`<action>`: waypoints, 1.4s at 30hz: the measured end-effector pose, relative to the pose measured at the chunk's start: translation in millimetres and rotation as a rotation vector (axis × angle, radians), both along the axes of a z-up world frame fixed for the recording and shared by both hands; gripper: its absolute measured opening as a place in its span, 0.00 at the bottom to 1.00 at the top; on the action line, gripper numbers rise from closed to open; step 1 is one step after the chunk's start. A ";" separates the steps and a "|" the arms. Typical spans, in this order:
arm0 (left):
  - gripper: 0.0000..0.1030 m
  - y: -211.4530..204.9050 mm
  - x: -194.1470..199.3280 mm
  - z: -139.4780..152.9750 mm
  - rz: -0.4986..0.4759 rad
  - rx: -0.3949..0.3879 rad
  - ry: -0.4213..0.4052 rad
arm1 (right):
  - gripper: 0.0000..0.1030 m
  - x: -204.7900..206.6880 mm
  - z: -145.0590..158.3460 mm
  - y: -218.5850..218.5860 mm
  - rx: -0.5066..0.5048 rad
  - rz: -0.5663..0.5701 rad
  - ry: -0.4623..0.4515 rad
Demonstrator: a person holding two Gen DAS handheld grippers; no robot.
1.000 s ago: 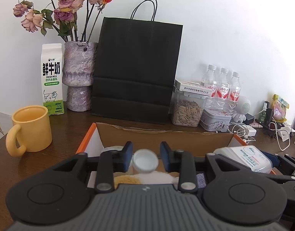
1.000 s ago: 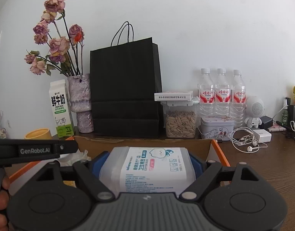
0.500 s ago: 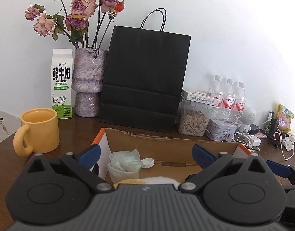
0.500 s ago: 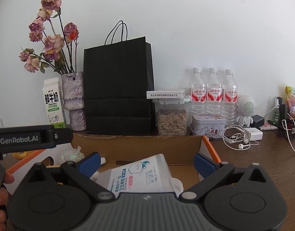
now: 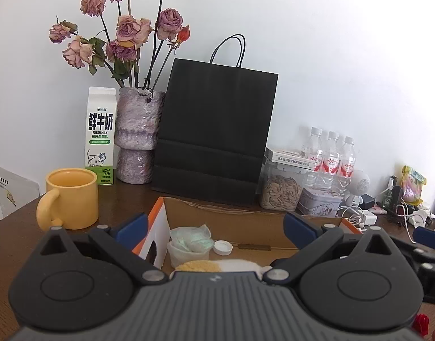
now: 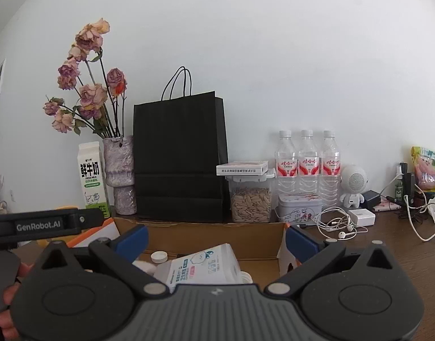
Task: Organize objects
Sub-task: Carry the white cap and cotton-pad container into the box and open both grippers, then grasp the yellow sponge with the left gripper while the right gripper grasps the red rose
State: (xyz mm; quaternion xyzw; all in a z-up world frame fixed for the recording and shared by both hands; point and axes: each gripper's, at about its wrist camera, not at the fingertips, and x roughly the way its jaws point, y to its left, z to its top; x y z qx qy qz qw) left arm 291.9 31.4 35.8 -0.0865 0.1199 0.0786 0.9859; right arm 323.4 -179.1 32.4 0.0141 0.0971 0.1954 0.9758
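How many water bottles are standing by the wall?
3. They stand side by side behind the tin: left bottle, middle bottle, right bottle. More could be hidden behind the black bag.

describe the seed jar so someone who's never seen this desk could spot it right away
Find the tall black paper bag against the wall. Directly to its right stands the seed jar, a clear container half full of pale seeds. Unlike the water bottles beside it, a flat white box lies on its lid.

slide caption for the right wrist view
Open right tool above a cardboard box holding a wipes pack and bottle cap.
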 end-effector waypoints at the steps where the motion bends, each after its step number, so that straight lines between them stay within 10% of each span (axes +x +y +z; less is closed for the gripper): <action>1: 1.00 -0.1 -4.8 -0.4 0.001 0.005 0.001 | 1.00 -5.0 0.8 -5.3 0.004 -0.003 -0.002; 14: 1.00 4.6 -62.6 -0.5 -0.005 -0.002 0.069 | 1.00 -47.5 -8.9 -66.4 -0.048 -0.046 0.079; 33: 1.00 -21.0 -121.3 -47.4 -0.109 0.086 0.417 | 1.00 -47.3 -57.1 -107.7 -0.172 -0.093 0.310; 36: 0.68 -27.4 -121.9 -56.0 -0.135 0.081 0.446 | 1.00 -45.1 -57.2 -105.7 -0.175 -0.094 0.310; 38: 0.22 -31.6 -122.5 -59.1 -0.145 0.081 0.446 | 1.00 -40.1 -55.8 -103.0 -0.170 -0.095 0.315; 42: 0.21 -37.4 -122.5 -55.3 -0.147 0.072 0.440 | 0.99 -25.7 -57.0 -95.2 -0.179 -0.113 0.338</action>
